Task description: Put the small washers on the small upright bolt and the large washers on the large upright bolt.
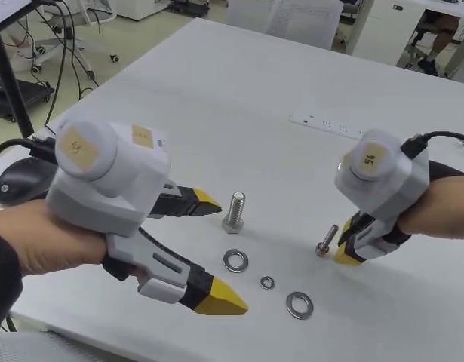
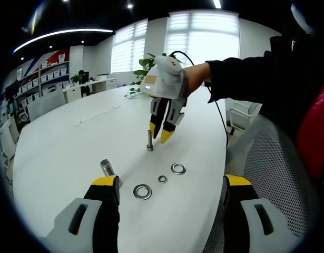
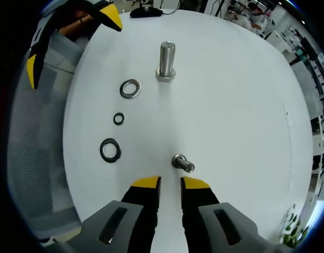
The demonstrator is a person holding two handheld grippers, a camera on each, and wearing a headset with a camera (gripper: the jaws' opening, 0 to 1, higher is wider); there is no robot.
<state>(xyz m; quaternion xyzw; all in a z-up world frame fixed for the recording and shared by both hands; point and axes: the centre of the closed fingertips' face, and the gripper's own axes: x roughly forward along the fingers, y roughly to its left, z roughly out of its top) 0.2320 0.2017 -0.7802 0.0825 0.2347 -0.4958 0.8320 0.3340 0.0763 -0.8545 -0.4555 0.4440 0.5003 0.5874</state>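
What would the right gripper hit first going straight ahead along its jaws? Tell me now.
Probably the small bolt, just ahead of the right gripper and close to the line between its jaws. The large bolt stands farther along. Depth is unclear, so the gripper might pass it by.

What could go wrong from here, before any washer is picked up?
The right gripper hangs close beside the small bolt; a nudge could topple it. The small washer lies flat between two large washers, so the jaws might slide it or catch a wrong one.
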